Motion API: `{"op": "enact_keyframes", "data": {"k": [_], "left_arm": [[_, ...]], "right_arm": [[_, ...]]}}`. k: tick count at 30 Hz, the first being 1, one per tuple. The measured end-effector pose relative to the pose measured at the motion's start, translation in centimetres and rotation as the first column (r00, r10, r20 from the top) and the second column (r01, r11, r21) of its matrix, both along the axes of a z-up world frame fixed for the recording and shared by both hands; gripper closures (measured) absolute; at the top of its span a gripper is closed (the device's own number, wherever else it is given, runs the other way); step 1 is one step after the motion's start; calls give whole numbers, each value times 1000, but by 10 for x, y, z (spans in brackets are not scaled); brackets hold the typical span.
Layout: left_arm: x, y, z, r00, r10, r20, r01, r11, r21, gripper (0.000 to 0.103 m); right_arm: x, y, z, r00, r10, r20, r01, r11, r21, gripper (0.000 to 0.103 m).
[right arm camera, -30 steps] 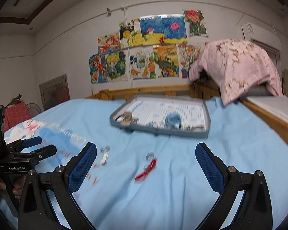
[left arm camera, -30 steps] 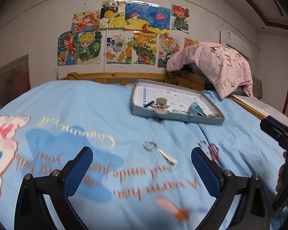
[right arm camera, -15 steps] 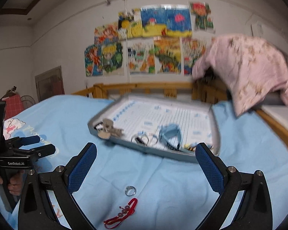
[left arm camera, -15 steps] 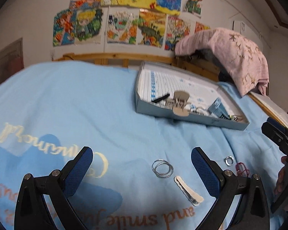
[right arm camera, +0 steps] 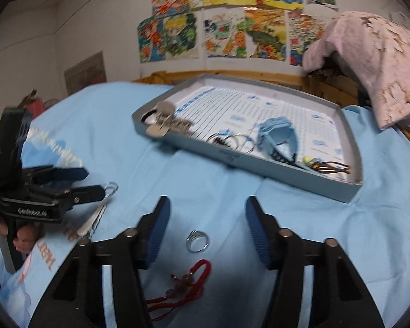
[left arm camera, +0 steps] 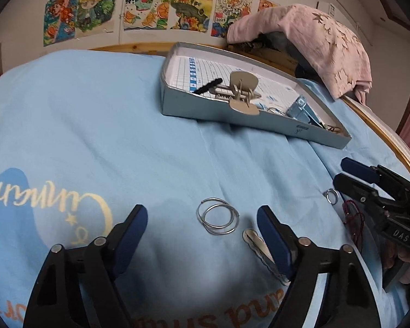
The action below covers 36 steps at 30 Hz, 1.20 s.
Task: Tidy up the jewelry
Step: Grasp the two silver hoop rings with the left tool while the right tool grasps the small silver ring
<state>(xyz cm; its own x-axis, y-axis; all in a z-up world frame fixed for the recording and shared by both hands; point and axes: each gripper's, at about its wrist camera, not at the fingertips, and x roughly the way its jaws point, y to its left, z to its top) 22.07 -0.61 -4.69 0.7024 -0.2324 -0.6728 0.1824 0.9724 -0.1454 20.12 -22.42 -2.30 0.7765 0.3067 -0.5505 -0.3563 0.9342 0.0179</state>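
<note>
Two thin silver hoops [left arm camera: 218, 220] lie on the blue bedspread between the tips of my left gripper [left arm camera: 202, 232]. Its jaws are closing and touch nothing. A silver hair clip [left arm camera: 255, 243] lies partly under its right finger. In the right wrist view a small silver ring [right arm camera: 196, 242] lies between the fingers of my right gripper [right arm camera: 207, 229], with a red cord bracelet [right arm camera: 188, 278] just nearer. Those jaws are closing too, with the pads clear of the ring. The grey tray [right arm camera: 259, 164] beyond holds a blue watch [right arm camera: 280, 139], a beige claw clip [right arm camera: 164, 125] and other pieces.
The two grippers work side by side, each visible at the edge of the other's view. A wooden bed frame [left arm camera: 128, 47] runs behind the tray, with a pink cloth [left arm camera: 314, 38] draped at the back right. Drawings cover the wall.
Both grippers have come forward and down toward the bedspread. The hoops and the ring now sit between their fingers, and both pairs of jaws have narrowed.
</note>
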Motion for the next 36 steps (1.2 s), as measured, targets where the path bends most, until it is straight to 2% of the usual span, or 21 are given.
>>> {"op": "enact_keyframes", "data": {"k": [3, 11, 20, 25, 28, 32, 36], "left_arm": [[2, -2, -2, 1000, -16, -9, 16, 1000, 1, 33], [9, -8, -9, 998, -42, -35, 43, 999, 29, 48], [9, -14, -15, 996, -71, -52, 74, 995, 66, 75], [7, -17, -14, 994, -95, -51, 99, 992, 74, 75], [6, -19, -12, 993, -109, -45, 112, 991, 69, 75], [1, -21, -5, 993, -116, -19, 117, 991, 69, 75], [-5, -24, 10, 993, -116, 31, 114, 992, 61, 75]], "right_arm": [[0, 5, -5, 1000, 20, -21, -20, 1000, -20, 65], [4, 1, -17, 995, 17, -95, -17, 1000, 5, 66], [8, 5, -26, 990, 23, -139, -24, 1000, -5, 69], [12, 8, -28, 988, 27, -151, -30, 999, -21, 74], [13, 12, -29, 988, 29, -154, -34, 999, -35, 84], [9, 12, -27, 990, 31, -136, -36, 999, -37, 85], [0, 4, -13, 996, 41, -81, -40, 999, 14, 85]]}}
